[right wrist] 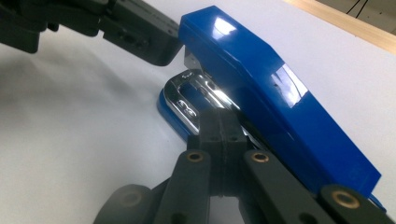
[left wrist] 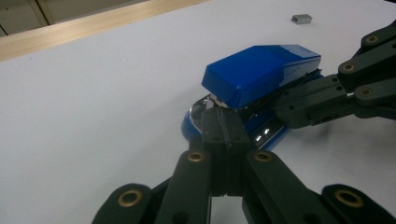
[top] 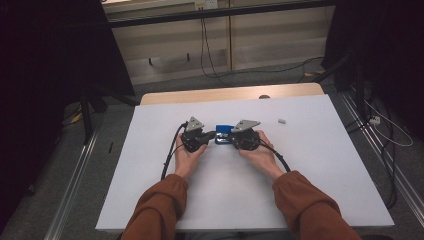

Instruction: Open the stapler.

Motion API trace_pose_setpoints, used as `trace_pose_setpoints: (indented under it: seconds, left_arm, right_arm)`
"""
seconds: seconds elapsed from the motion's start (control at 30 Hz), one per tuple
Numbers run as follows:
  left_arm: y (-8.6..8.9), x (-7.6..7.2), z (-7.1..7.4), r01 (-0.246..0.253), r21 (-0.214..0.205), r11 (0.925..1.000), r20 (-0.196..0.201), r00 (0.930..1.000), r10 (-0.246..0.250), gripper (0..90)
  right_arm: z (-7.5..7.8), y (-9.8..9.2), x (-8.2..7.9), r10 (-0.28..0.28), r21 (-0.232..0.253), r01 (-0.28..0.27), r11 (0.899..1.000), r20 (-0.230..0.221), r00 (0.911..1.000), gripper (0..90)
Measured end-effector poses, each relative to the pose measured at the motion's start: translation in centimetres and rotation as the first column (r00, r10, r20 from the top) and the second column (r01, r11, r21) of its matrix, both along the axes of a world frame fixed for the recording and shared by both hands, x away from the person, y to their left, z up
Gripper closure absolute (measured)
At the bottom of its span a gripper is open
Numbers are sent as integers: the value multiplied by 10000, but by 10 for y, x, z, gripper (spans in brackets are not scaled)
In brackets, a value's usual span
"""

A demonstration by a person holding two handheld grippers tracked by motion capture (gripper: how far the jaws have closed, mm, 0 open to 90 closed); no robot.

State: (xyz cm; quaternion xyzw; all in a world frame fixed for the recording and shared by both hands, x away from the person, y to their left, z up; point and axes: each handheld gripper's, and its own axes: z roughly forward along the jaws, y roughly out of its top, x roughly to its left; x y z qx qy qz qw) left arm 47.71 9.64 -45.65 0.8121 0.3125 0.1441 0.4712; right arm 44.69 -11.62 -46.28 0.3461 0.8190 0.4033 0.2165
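The small grey block beyond the stapler is too small to identify.

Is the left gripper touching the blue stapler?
Touching. The left gripper view shows the left gripper, jaws shut, with its tips pressed under the front of the blue stapler.

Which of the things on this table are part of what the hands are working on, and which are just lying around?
In use:
- blue stapler, at the middle of the white table
- left gripper, shut, tips at the stapler's front end
- right gripper, shut, against the stapler's side

Just lying about:
- small grey block, well apart to the right
- cables on the floor beyond the table
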Motion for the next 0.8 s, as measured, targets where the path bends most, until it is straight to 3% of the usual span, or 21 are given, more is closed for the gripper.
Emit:
trace_pose_setpoints:
  seconds: [0.53,0.8]
  left_arm:
    - [-1,3,-2,-30,188,9998,-40,10000,30,900]
    - [-3,2,0,-54,173,9998,126,9999,52,900]
  right_arm:
    - [0,-1,2,-133,125,134,9998,-120,9998,900]
    - [0,-1,2,-129,115,130,9998,-108,9999,900]
